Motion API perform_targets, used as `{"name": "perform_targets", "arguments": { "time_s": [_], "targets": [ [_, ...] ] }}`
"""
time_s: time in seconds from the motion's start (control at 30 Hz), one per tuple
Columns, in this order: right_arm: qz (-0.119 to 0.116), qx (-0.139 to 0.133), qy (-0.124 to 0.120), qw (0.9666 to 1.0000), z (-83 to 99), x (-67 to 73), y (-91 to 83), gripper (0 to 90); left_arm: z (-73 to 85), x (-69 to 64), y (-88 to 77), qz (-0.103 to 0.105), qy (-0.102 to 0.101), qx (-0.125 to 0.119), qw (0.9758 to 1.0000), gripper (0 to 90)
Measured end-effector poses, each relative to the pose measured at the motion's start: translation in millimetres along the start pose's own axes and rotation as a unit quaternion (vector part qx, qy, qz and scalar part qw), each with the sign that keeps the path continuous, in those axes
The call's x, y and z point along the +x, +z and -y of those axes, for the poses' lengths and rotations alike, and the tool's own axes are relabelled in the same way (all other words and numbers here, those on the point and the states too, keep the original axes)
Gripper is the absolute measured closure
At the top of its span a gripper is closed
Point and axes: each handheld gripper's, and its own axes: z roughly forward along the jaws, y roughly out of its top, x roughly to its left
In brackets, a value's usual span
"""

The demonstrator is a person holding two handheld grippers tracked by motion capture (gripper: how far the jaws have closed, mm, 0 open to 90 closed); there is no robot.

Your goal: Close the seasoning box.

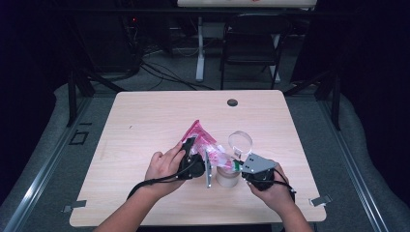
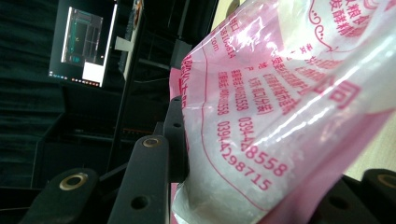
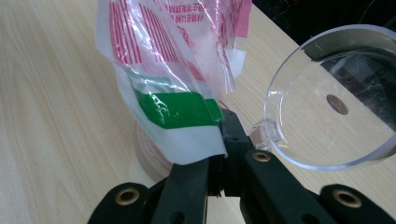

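Jaws of the right gripper (image 3: 223, 154) pressed together on the bottom edge of a plastic bag (image 3: 173, 70), clamping the white-and-green corner of it. Jaws of the left gripper (image 2: 261, 186) set part-way apart with the bag's pink-printed body (image 2: 280, 107) filling the space between them; the left-hand jaw lies against the film, and the other is mostly covered by the bag.

High view: the bag (image 1: 202, 140) hangs between the two grippers over the middle of the desk (image 1: 145, 121), its pink top corner pointing up and away from the person. Left gripper (image 1: 189, 162) in the left hand (image 1: 164, 166), turned on its side against the bag. Right gripper (image 1: 244, 169) in the right hand (image 1: 270, 186), grey plate on top, reaching in from the right.

A round container (image 1: 227, 176) stands on the desk just under the bag's lower end; in the right gripper view its pale rim (image 3: 147, 154) shows behind the clamped corner. A clear hinged lid (image 3: 327, 102) stands open just beside the right gripper's jaws, tilted back. Bag film is clear in part, with pale contents showing through. Contents not identifiable.

A folding chair (image 1: 254, 43) sits beyond the desk's far edge.
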Motion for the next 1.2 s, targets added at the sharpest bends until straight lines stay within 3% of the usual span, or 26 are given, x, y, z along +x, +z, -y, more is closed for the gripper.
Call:
{"name": "perform_targets", "arguments": {
  "time_s": [0.33,0.73,0.97,1.2],
  "targets": [
    [0.0,0.001,0.001,1.0,0.8,-0.3,0.7,90.0,0.2,-2.5,1.6,0.003,-0.005,0.002,1.0,68.4],
    [0.0,0.0,-0.002,1.0,-0.3,1.3,0.8,90.0,6.0,-8.9,4.7,0.019,-0.038,0.006,0.9991,69.0],
    [0.004,-0.003,-0.002,1.0,-1.5,2.1,0.2,90.0,8.7,-14.6,6.3,0.027,-0.042,0.009,0.9987,69.6],
    [0.002,-0.007,-0.002,1.0,-2.7,3.3,0.0,90.0,12.0,-21.4,8.7,0.046,-0.066,0.012,0.9967,70.3]
  ]
}}
